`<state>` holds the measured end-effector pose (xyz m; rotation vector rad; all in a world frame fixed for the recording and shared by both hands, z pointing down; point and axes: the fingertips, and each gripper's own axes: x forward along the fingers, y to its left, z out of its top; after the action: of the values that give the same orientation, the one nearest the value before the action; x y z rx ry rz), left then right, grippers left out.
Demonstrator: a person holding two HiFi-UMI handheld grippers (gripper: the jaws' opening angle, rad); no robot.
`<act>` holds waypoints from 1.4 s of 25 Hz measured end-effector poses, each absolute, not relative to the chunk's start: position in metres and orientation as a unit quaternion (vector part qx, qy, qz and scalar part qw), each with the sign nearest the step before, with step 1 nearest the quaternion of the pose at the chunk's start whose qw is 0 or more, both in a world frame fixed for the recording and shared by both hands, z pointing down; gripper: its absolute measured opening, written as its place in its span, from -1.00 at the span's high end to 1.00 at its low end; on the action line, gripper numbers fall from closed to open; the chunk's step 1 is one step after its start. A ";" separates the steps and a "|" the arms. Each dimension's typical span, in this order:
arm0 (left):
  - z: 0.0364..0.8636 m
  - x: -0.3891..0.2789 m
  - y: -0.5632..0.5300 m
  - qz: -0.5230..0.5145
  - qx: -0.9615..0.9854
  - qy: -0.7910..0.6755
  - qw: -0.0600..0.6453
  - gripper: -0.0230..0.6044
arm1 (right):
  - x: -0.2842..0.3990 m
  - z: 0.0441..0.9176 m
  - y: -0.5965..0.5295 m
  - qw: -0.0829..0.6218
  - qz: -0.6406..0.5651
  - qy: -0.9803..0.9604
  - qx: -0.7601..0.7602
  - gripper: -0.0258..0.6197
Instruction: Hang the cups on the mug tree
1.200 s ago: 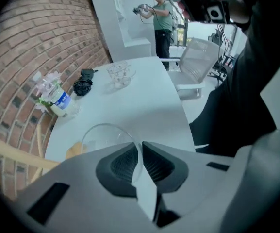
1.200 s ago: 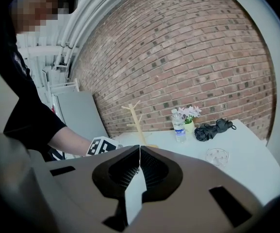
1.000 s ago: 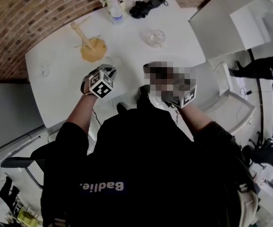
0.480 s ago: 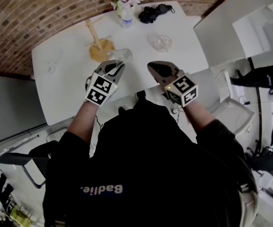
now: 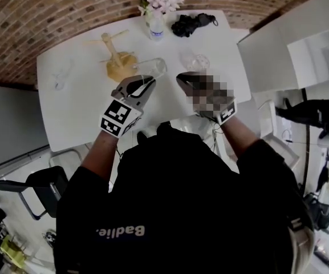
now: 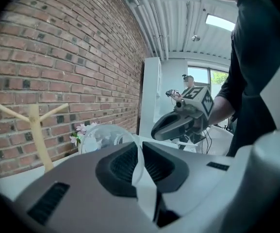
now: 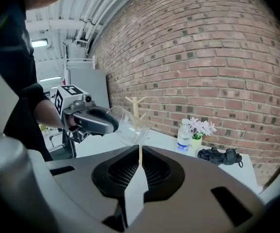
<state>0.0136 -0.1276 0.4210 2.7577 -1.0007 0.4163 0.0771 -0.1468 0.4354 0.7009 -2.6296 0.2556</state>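
A wooden mug tree point(image 5: 114, 53) stands at the back left of the white table point(image 5: 84, 113). My left gripper point(image 5: 146, 80) is shut on the rim of a clear glass cup point(image 5: 154, 67), held in the air just right of the tree's base. In the left gripper view the cup point(image 6: 100, 136) sits over the jaws, with the tree point(image 6: 35, 130) to the left. My right gripper point(image 5: 184, 77) is shut and holds nothing, beside the left one. A second clear cup point(image 5: 194, 61) rests on the table beyond it. A third cup point(image 5: 59, 82) sits far left.
A water bottle point(image 5: 156, 26) and a small pot of pink flowers point(image 5: 163, 3) stand at the table's back edge, with a black folded umbrella point(image 5: 193, 23) to their right. A brick wall point(image 5: 50, 16) runs behind the table. A chair point(image 5: 36, 190) stands at the lower left.
My left gripper has risen off the table with the clear cup and come closer to the mug tree. The right gripper has shifted forward beside it, still shut.
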 end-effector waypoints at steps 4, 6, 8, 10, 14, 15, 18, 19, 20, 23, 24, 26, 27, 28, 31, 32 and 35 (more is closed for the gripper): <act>0.427 0.018 -0.139 0.128 0.930 -0.328 0.105 0.83 | 0.077 0.440 -0.174 0.214 0.082 -0.949 0.218 0.80; 0.429 0.017 -0.146 0.117 0.928 -0.333 0.119 0.83 | 0.077 0.444 -0.184 0.220 0.081 -0.952 0.197 0.71; 0.430 0.015 -0.151 0.107 0.926 -0.338 0.131 0.83 | 0.075 0.448 -0.190 0.228 0.078 -0.956 0.167 0.58; 0.433 0.015 -0.155 0.099 0.925 -0.338 0.139 0.83 | 0.072 0.455 -0.192 0.235 0.069 -0.960 0.133 0.47; 0.436 0.019 -0.157 0.083 0.933 -0.316 0.150 0.83 | 0.059 0.468 -0.192 0.252 0.055 -0.965 0.041 0.08; 0.436 0.021 -0.156 0.082 0.936 -0.309 0.149 0.83 | 0.055 0.469 -0.191 0.253 0.053 -0.966 0.017 0.02; 0.438 0.028 -0.151 0.078 0.943 -0.289 0.143 0.83 | 0.048 0.469 -0.190 0.253 0.037 -0.966 -0.043 -0.03; 0.438 0.030 -0.150 0.076 0.945 -0.284 0.143 0.83 | 0.046 0.469 -0.190 0.256 0.029 -0.964 -0.060 -0.04; 0.438 0.031 -0.149 0.072 0.947 -0.279 0.142 0.83 | 0.044 0.469 -0.189 0.260 0.020 -0.962 -0.076 -0.04; 0.437 0.033 -0.148 0.055 0.955 -0.258 0.135 0.83 | 0.040 0.473 -0.183 0.284 0.000 -0.951 -0.121 -0.04; 0.437 0.034 -0.148 0.053 0.957 -0.249 0.138 0.83 | 0.039 0.475 -0.182 0.292 -0.002 -0.947 -0.134 -0.04; 0.435 0.035 -0.145 0.051 0.960 -0.231 0.150 0.83 | 0.037 0.478 -0.178 0.304 0.002 -0.940 -0.157 -0.04; 0.435 0.035 -0.143 0.048 0.962 -0.223 0.153 0.83 | 0.037 0.478 -0.175 0.308 0.007 -0.937 -0.166 -0.04; 0.436 0.036 -0.142 0.045 0.963 -0.216 0.153 0.83 | 0.036 0.479 -0.172 0.311 0.012 -0.935 -0.173 -0.04; 0.442 0.036 -0.143 0.039 0.968 -0.210 0.135 0.83 | 0.036 0.484 -0.170 0.323 0.018 -0.930 -0.174 -0.04; 0.445 0.034 -0.146 0.034 0.968 -0.213 0.131 0.83 | 0.035 0.486 -0.172 0.328 0.020 -0.929 -0.168 -0.04; 0.452 0.027 -0.154 0.016 0.962 -0.231 0.145 0.81 | 0.033 0.489 -0.181 0.343 0.020 -0.927 -0.147 -0.05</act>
<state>0.0274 -0.1543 0.4523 2.7720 -0.6649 0.0455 0.0329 -0.1806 0.4892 -0.3830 -2.4099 0.0522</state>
